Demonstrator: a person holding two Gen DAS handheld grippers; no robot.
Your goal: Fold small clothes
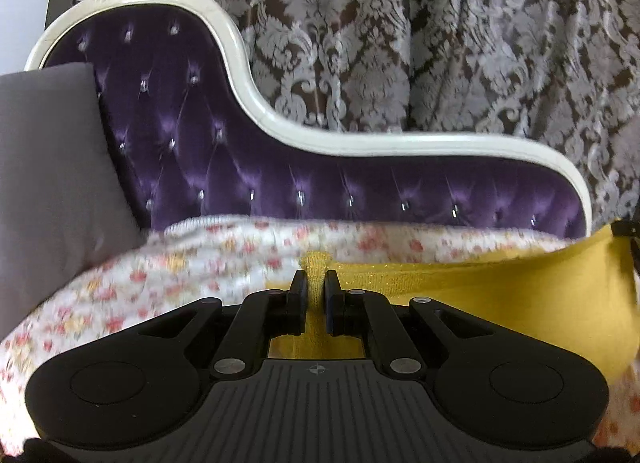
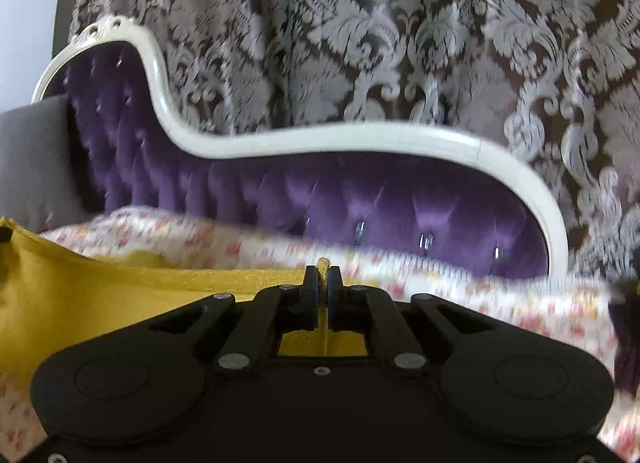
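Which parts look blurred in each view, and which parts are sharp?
Left wrist view: the floral cover is smeared, while the left gripper and the sofa back stay fairly sharp. Right wrist view: the floral cover and the sofa back are blurred; the right gripper is sharp.

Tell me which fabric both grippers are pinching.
The plain yellow garment, pinched by the left gripper and right gripper; the floral cover lies beneath, ungripped.
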